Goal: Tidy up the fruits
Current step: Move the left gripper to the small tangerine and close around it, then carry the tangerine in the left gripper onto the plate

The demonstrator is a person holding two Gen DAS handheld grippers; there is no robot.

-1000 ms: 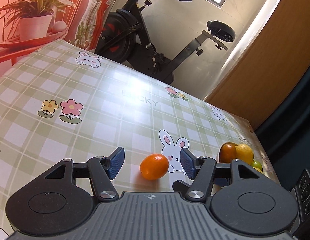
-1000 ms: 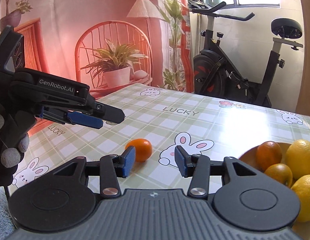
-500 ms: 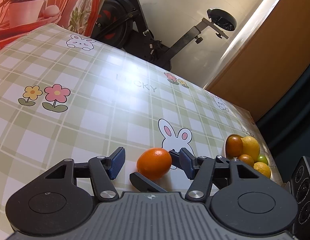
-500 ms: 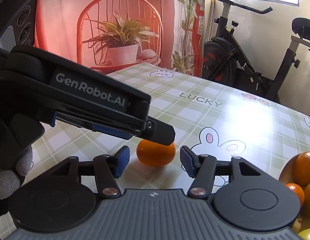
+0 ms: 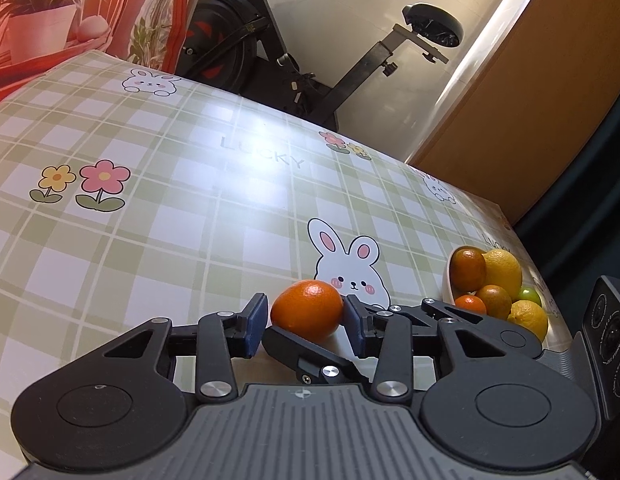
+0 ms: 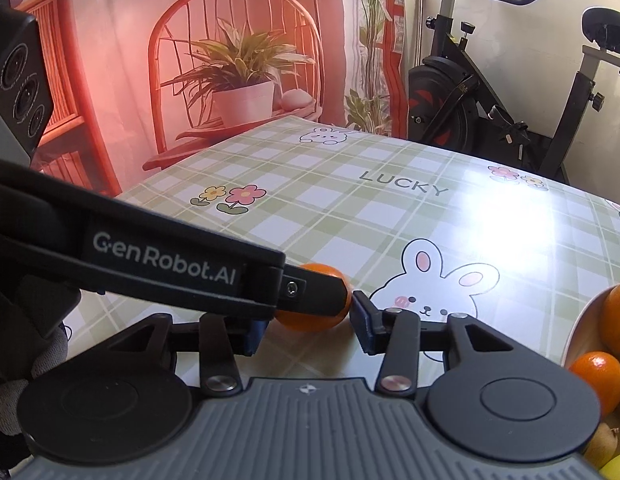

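Orange (image 5: 308, 310) on checked tabletop (image 5: 182, 216), just beside bunny print, between blue pads of both tools. Left hand-held gripper (image 5: 306, 322) jaws just been closing, pads pressing orange from either side: grasping it. Right hand-held gripper (image 6: 306, 322) jaws also just been closing around same orange; right pad touching fruit, left pad hidden behind left tool's finger, grip cannot tell. Bowl (image 5: 447, 284) of mixed citrus nearby, toward right tabletop edge. Gloved hand (image 6: 14, 392) at lower left of right wrist view.
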